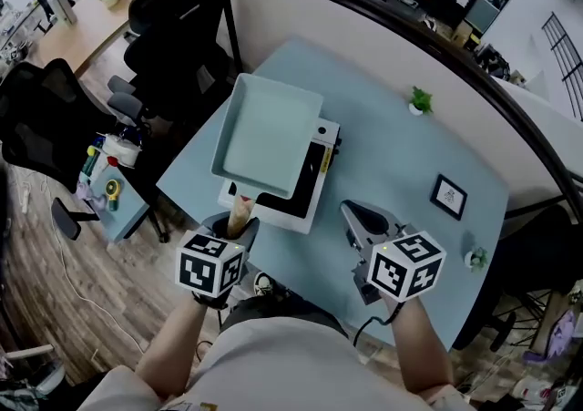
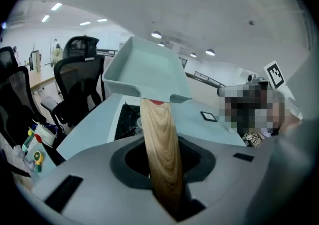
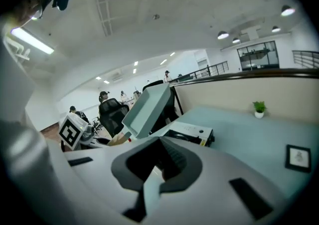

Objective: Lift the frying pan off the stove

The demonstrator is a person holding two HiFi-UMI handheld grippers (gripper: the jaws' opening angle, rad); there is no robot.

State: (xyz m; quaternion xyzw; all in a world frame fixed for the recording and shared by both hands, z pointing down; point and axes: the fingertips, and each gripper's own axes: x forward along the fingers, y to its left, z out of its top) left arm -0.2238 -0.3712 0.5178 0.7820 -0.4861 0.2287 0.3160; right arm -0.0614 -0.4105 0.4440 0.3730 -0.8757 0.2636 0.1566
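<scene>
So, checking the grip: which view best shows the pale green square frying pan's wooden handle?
Left gripper view: the wooden handle fills the centre, clamped between the jaws. Head view shows a stub; right gripper view, a sliver.

1. Pale green frying pan (image 1: 264,131) with a light brown, wood-striped handle (image 1: 240,210).
2. White stove (image 1: 305,195) with a black top.
3. Light blue table (image 1: 401,163).
4. Black-and-white squares on the left cube (image 1: 211,265) and right cube (image 1: 407,265).
5. Green plant (image 1: 421,97) in a white pot (image 1: 417,111).

Grey left claw (image 1: 239,220) and right claw (image 1: 350,210) bear black-and-white marker cubes (image 1: 211,264).
</scene>
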